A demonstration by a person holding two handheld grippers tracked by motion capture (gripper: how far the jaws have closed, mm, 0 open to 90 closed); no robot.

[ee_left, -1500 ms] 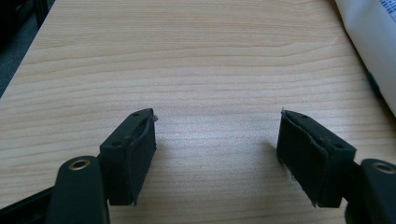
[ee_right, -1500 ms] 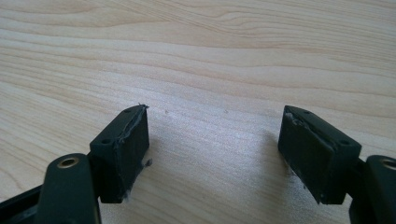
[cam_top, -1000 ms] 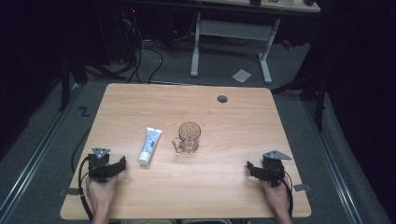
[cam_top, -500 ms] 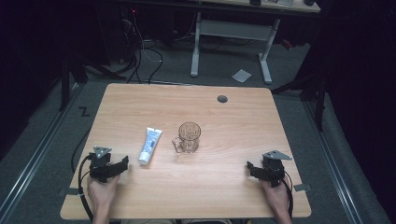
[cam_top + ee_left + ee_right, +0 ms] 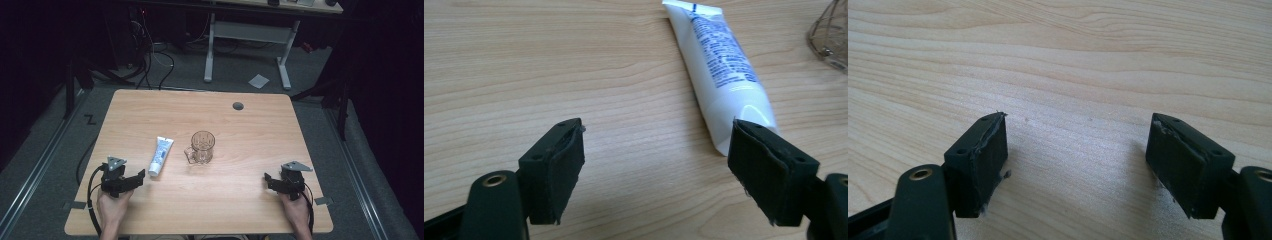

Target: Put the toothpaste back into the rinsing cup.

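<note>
We hold the left gripper (image 5: 135,176) at the 7 o'clock corner of the table (image 5: 250,125), jaws spread wide and holding nothing. In the left gripper view the left gripper (image 5: 656,150) points at bare wood, with the cap end of the white tube (image 5: 719,70) just beside the right-hand jaw, at about 1 o'clock from the gap. From the high view the tube (image 5: 160,155) lies flat at 9 o'clock from the glass mug (image 5: 201,148), near it but apart. The mug stands upright near the table's centre, its handle turned towards the tube.

The right gripper (image 5: 270,180) sits at the 5 o'clock corner, well apart from both items. The right gripper view shows the right gripper (image 5: 1078,150) wide open over bare wood.

Compared with the frames of the last second, nothing has shifted: both grippers, the tube and the mug keep their places. We judge that the work has not yet started. The likely first step is a short advance of the left gripper towards 1 o'clock to straddle the tube.
</note>
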